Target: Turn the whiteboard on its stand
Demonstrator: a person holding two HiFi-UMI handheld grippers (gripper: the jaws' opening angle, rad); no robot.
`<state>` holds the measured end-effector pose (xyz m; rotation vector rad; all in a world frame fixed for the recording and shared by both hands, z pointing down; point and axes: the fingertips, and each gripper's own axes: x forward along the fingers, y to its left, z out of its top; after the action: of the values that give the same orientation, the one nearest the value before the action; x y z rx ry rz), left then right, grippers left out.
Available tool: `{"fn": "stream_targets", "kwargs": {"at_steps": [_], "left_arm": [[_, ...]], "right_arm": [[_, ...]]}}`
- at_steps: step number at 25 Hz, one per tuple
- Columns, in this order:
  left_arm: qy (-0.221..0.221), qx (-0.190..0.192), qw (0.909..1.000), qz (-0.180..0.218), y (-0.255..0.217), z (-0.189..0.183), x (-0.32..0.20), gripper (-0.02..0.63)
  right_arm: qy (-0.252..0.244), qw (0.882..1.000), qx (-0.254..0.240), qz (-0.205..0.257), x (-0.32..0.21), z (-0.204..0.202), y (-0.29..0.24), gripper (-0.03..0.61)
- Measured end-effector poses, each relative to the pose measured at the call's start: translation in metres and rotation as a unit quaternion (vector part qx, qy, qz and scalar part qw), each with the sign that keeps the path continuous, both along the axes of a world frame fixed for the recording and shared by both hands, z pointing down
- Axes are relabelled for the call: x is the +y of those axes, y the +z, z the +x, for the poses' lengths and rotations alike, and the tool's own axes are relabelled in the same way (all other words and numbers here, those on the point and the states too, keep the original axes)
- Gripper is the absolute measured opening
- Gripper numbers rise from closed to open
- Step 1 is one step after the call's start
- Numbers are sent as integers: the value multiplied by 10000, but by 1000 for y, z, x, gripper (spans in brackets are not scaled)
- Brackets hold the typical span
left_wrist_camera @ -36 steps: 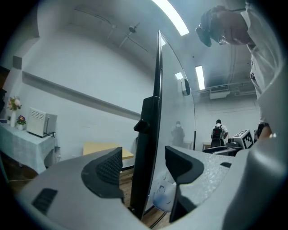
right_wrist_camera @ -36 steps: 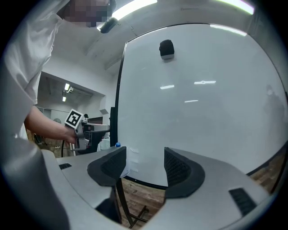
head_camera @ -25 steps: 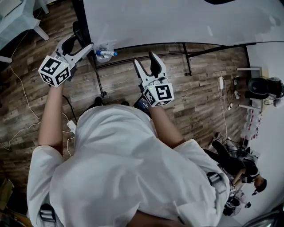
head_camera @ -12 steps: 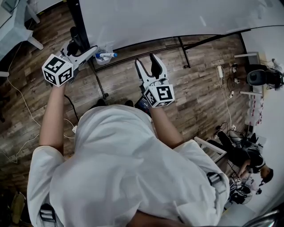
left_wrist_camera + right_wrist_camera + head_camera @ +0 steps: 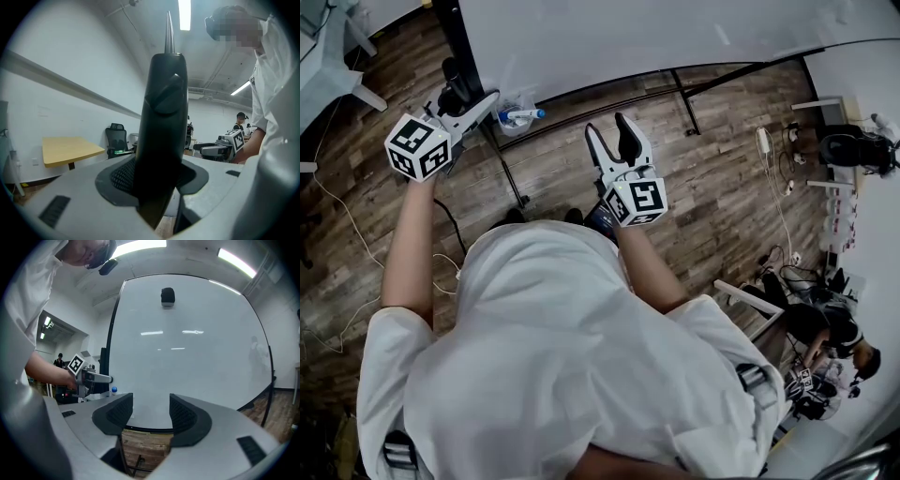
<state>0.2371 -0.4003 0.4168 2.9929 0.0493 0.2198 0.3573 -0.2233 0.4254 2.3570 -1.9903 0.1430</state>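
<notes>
The whiteboard (image 5: 656, 37) fills the top of the head view, on a black stand (image 5: 600, 98) over a wood floor. Its black side frame (image 5: 164, 117) rises between the pads in the left gripper view. My left gripper (image 5: 471, 86) (image 5: 157, 176) is at the board's left edge; its jaws have just been closing and now grip that frame. To the right, my right gripper (image 5: 609, 131) (image 5: 151, 411) points at the white face (image 5: 187, 343), open, with nothing between its pads. The right gripper view also shows the left gripper (image 5: 91, 377) at the board's edge.
A clear cup with a blue-capped marker (image 5: 517, 114) hangs low by the left edge. Cables (image 5: 342, 169) trail over the floor at left. A white table (image 5: 328, 56) stands far left. A seated person (image 5: 825, 328) and gear sit at right. A yellow table (image 5: 70, 147) stands behind.
The left gripper's jaws have drawn together around the board's black side frame. The right gripper has hardly moved. The head view has shifted a little.
</notes>
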Motion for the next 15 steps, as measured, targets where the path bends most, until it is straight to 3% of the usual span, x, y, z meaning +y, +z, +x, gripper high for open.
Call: {"fn": "stream_targets", "kwargs": {"at_steps": [15], "left_arm": [[-109, -129, 9991, 393, 2, 0, 0, 172]], "right_arm": [[-112, 9999, -64, -38, 10, 3, 1, 227]]}}
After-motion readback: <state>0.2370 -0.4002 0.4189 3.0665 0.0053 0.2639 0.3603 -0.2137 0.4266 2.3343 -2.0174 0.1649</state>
